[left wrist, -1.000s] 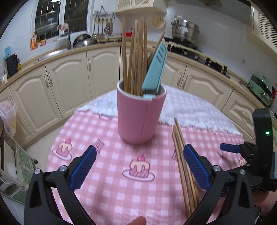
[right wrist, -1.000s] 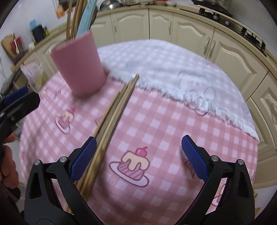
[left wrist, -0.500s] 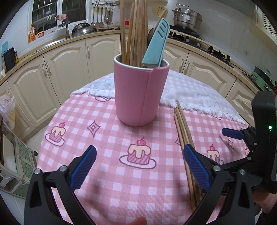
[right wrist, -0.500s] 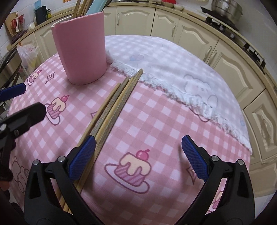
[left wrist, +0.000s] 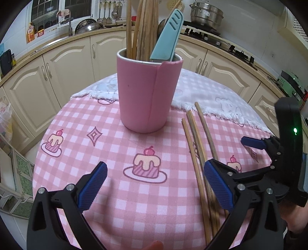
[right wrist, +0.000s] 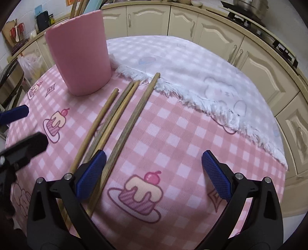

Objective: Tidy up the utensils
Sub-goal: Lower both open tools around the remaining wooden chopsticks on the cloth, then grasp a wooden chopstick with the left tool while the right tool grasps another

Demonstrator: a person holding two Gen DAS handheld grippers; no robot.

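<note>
- Lying flat on the pink checked tablecloth (left wrist: 107, 211), four loose wooden chopsticks (left wrist: 194, 142) (right wrist: 123, 115) sit just to one side of the pink cup (left wrist: 148, 96) (right wrist: 80, 57), their far tips near its base but apart from it.
- Three of the sticks run close together; the fourth (right wrist: 140, 107) lies slightly apart, on the side away from the cup, with its far tip at the fringe of the white cloth (right wrist: 192, 63).
- The cup stands upright at the border where the pink cloth meets the white one, holding a bunch of upright wooden chopsticks (left wrist: 140, 28) and a light blue utensil handle (left wrist: 167, 36) that leans on its rim.
- The right gripper (right wrist: 152, 175) hovers low over the near ends of the loose sticks, jaws spread wide and empty; its left blue finger (right wrist: 90, 173) sits above the three grouped sticks, and the separate stick passes just inside the gap.
- The left gripper (left wrist: 154, 184) faces the cup from the near side, jaws wide apart and empty, with a cake print on the cloth between them.
- In the left view, the right gripper (left wrist: 269, 163) appears beyond the loose sticks, away from the cup.
- Cream kitchen cabinets (left wrist: 48, 77) curve behind the cup, with a steel pot (left wrist: 206, 11) on the counter above.
</note>
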